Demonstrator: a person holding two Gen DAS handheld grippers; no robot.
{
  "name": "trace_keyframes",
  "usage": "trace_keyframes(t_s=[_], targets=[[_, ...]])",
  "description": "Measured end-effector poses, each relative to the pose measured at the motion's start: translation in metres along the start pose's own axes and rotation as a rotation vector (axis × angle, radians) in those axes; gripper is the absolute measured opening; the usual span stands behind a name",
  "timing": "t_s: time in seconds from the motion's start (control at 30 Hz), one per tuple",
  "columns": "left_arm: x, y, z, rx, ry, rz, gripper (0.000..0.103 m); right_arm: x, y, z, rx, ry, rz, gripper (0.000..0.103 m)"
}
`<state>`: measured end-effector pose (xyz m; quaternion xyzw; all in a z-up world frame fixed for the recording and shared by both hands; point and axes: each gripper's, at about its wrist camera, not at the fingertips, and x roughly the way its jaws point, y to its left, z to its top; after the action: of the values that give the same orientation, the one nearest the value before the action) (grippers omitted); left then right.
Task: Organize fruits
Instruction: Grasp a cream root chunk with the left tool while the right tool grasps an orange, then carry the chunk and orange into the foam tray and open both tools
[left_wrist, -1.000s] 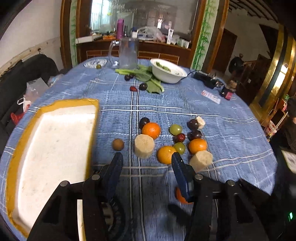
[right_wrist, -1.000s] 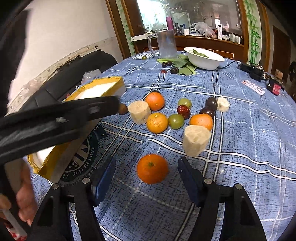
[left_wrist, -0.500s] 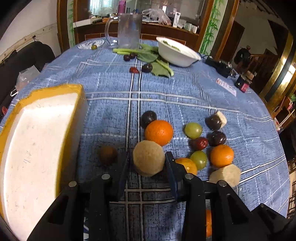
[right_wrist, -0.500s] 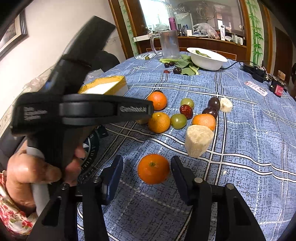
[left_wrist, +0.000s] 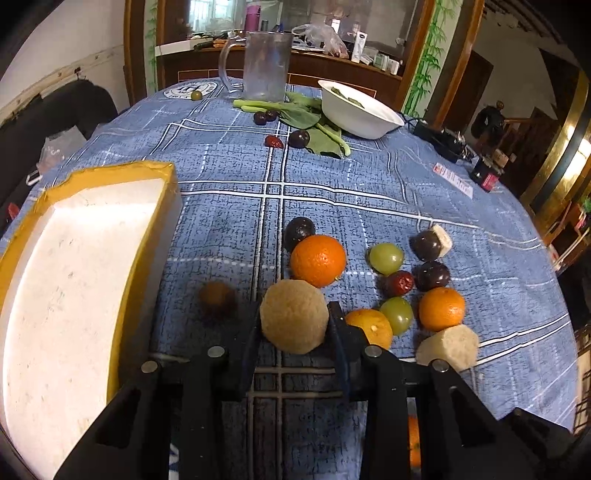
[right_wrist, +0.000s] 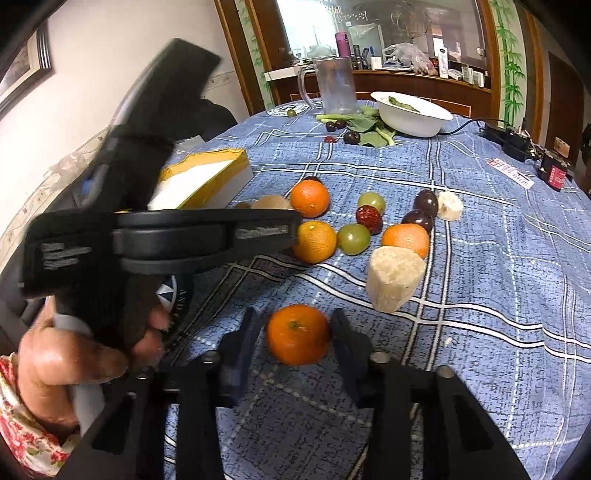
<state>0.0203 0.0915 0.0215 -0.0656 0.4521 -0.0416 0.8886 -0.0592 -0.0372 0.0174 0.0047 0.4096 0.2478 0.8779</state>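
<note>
On the blue checked tablecloth lies a cluster of fruit: oranges (left_wrist: 318, 260), green grapes (left_wrist: 386, 257), dark plums (left_wrist: 431, 275), a red date (left_wrist: 399, 283) and a small brown fruit (left_wrist: 216, 295). My left gripper (left_wrist: 293, 328) is closing, its pads against both sides of a round tan fruit chunk (left_wrist: 293, 321). A second tan chunk (right_wrist: 395, 277) lies to the right. My right gripper (right_wrist: 297, 332) is also closing, its pads at the sides of a lone orange (right_wrist: 297, 334). A hand (right_wrist: 74, 362) holds the left gripper's black body.
A white foam tray with a yellow rim (left_wrist: 74, 277) lies left of the fruit. Far back stand a white bowl (left_wrist: 358, 110), a clear jug (left_wrist: 266, 66), green leaves (left_wrist: 306, 118) and some dark fruits. Black devices (left_wrist: 443, 140) sit at the right edge.
My left gripper moved forward and down onto the tan chunk, and its jaws narrowed around it. The right gripper stayed in place while its jaws narrowed onto the lone orange.
</note>
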Motion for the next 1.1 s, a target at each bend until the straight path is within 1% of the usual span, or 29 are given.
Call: trace_keyframes(t_s=[0.2,0.3,0.37,0.47,0.67,0.8,0.93,1.1], targets=[[-0.03,0.009,-0.011,-0.046,-0.038,-0.026,0.033,-0.002,-0.002,-0.001,0.002,-0.005,0.005,0.038],[-0.054,0.012,-0.019,-0.06,-0.08,-0.034,0.033,-0.005,-0.002,-0.001,0.008,-0.02,-0.001,0.037],[-0.071,0.014,-0.025,-0.057,-0.117,-0.019,0.033,-0.006,-0.002,-0.002,0.01,-0.028,-0.005,0.037],[-0.09,0.019,-0.035,-0.057,-0.15,0.006,0.034,-0.008,-0.003,-0.002,0.017,-0.034,-0.013,0.037],[-0.107,0.035,-0.05,-0.087,-0.161,0.028,0.034,-0.012,-0.007,-0.002,0.038,-0.046,-0.04,0.037],[-0.108,0.038,-0.06,-0.094,-0.144,0.029,0.034,-0.016,-0.003,-0.003,0.03,-0.048,-0.053,0.037],[-0.112,0.033,-0.067,-0.076,-0.144,0.029,0.034,-0.027,0.011,-0.006,-0.001,-0.066,-0.065,0.037],[-0.122,0.027,-0.071,-0.049,-0.168,0.045,0.034,-0.04,0.025,-0.006,-0.027,-0.085,-0.067,0.037]])
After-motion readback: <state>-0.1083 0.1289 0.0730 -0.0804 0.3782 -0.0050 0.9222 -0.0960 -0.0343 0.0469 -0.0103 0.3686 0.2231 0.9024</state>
